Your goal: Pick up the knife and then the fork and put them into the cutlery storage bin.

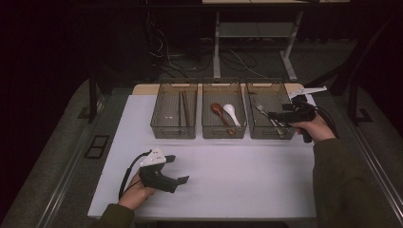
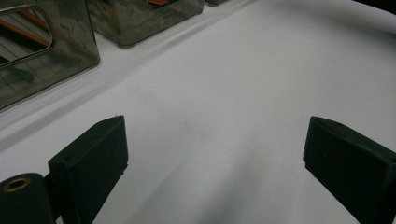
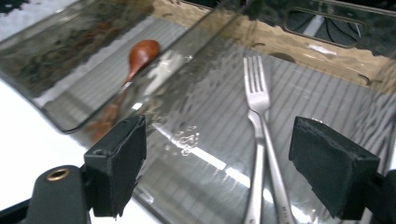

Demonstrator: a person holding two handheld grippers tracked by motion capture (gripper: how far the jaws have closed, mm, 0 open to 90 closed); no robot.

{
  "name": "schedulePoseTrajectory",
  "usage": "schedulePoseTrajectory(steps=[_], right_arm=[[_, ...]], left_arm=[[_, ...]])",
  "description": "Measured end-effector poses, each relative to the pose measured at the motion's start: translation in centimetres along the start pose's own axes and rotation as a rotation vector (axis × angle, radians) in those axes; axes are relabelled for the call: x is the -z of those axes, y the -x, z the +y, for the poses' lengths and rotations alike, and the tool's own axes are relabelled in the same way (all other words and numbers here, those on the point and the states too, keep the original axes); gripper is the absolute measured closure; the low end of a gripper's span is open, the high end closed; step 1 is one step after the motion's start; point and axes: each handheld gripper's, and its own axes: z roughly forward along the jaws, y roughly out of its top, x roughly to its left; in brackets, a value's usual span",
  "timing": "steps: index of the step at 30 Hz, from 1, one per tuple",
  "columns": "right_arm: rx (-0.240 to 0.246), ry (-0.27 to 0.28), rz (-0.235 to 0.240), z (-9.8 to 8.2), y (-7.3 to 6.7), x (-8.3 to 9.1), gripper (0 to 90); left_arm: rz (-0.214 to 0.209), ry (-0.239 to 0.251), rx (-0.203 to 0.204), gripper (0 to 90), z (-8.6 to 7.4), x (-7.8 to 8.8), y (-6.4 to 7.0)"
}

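Above the forks, open hand-held gripper

Surface: white sheet over the middle of the high view, with a strip of pale wood bare along its far edge at 11 o'clock.
Floor: grey carpet on both sides, darker toward 12 o'clock.
Furniture: a second desk frame with pale metal legs at 12 o'clock, one foot angled toward 1 o'clock.
Cables: black loops on the floor at 11 o'clock.
Stands: dark uprights at 9 o'clock and 3 o'clock.
Light: dim room, black beyond the desk; the surface is the brightest area.
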Motion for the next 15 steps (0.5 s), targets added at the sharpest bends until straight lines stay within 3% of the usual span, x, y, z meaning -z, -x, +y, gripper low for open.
schedulePoseTrajectory(steps=[15], right_arm=[[0.098, 0.058, 0.085, -3.4, -5.6, 1.6, 17.4]], left_arm=[[-0.006, 0.003, 0.004, 5.6, -0.1, 0.2, 0.0]])
